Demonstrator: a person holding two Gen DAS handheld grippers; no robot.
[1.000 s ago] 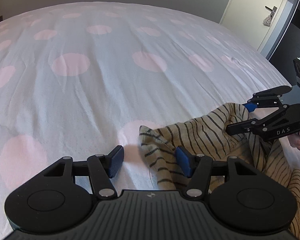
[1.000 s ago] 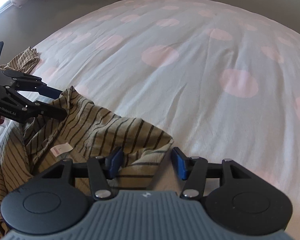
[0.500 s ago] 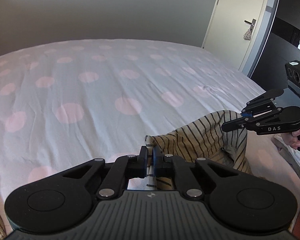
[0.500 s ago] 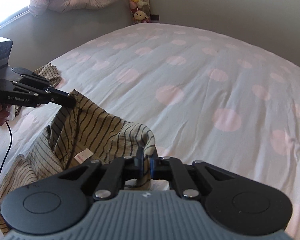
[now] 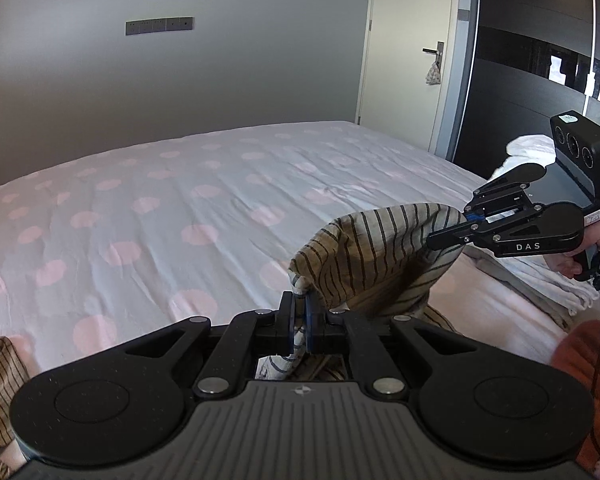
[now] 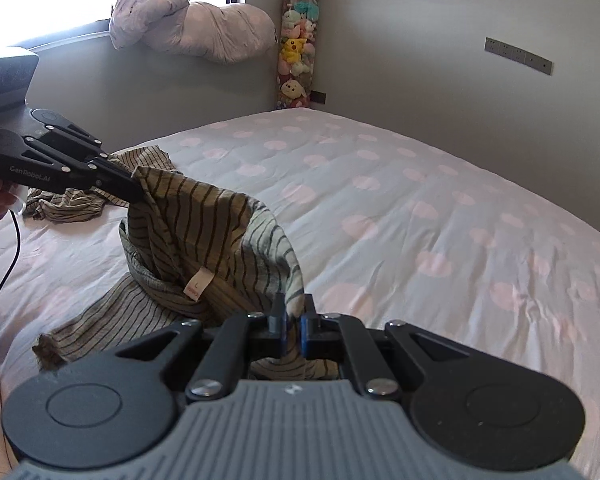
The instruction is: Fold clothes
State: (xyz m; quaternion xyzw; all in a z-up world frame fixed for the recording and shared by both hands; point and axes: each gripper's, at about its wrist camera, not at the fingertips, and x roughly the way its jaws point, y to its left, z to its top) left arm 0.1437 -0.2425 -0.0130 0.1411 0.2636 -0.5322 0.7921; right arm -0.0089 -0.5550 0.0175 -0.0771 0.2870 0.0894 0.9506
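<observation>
A beige garment with dark stripes (image 5: 374, 254) (image 6: 216, 240) hangs lifted between both grippers above the bed. My left gripper (image 5: 299, 322) is shut on one corner of its top edge; in the right wrist view the same gripper (image 6: 134, 196) pinches the cloth at the left. My right gripper (image 6: 293, 322) is shut on the other corner, and the left wrist view shows it (image 5: 440, 240) clamped on the cloth at the right. A size label (image 6: 198, 283) shows inside the waistband. The garment's lower part trails on the sheet.
The bed (image 5: 180, 208) has a white sheet with pink dots. A second striped garment (image 6: 66, 204) lies behind the left gripper. Folded white cloth (image 5: 540, 276) lies at the bed's right edge. A door (image 5: 412, 52), a bundled duvet (image 6: 196, 32) and hanging plush toys (image 6: 298, 40) stand beyond.
Both grippers went from open over the garment's edge to shut on it, then rose and lifted it off the sheet, so the cloth now hangs stretched between them.
</observation>
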